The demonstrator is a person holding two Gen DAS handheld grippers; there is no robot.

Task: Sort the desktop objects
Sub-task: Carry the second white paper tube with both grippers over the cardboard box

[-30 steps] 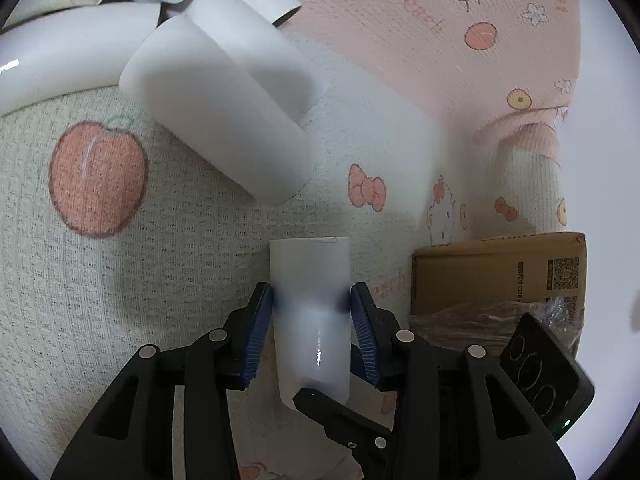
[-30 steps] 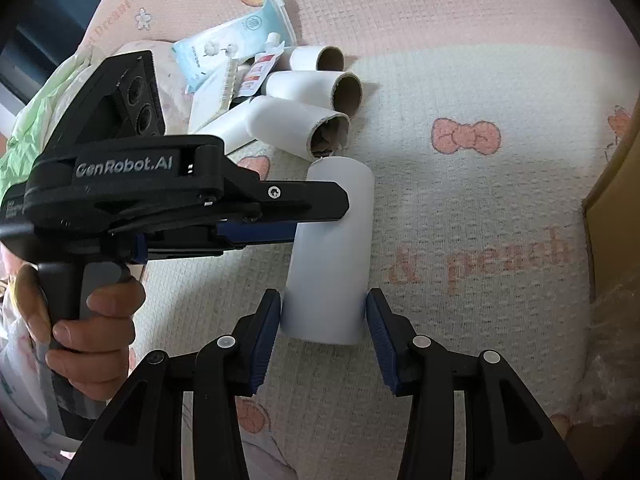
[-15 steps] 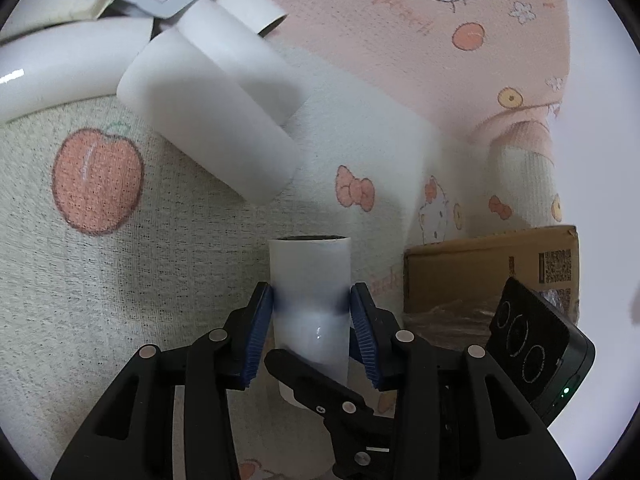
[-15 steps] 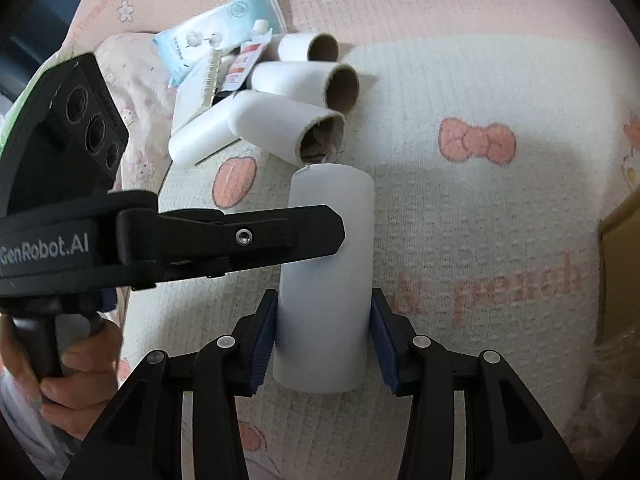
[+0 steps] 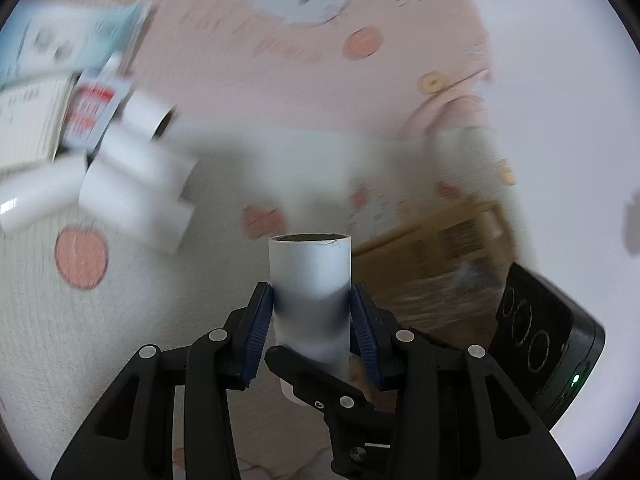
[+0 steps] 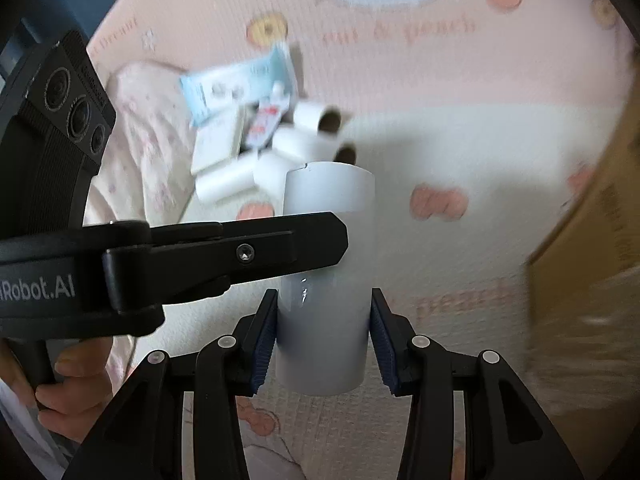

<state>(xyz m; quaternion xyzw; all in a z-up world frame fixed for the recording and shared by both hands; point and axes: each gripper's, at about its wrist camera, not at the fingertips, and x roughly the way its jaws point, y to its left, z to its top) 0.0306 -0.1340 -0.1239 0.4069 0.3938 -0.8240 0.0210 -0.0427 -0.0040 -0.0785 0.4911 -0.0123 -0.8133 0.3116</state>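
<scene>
a white cardboard tube (image 5: 310, 280) is clamped between the blue pads (image 5: 259, 332) of the left gripper (image 5: 311, 330), low in the centre of the left wrist frame, its open brown-lined end turned up and away. in the right wrist frame the same tube (image 6: 328, 280) is also gripped at its near end by the right gripper (image 6: 323, 338), both blue pads pressed against its sides, and the black finger of the left gripper (image 6: 244, 252) is seen crossing in front of it from the left edge. the tube is held clear of the blanket (image 6: 460, 264), a cream and pink quilted cloth printed with peaches, bows and a cartoon cat. a heap of further white tubes (image 6: 304, 144) is seen in the upper middle of the right wrist frame, with paper packets (image 6: 236, 88) just beyond it. a brown cardboard box (image 5: 436, 240) is seen right of centre in the left wrist frame, beside a pale wall. much of the background is blurred.
</scene>
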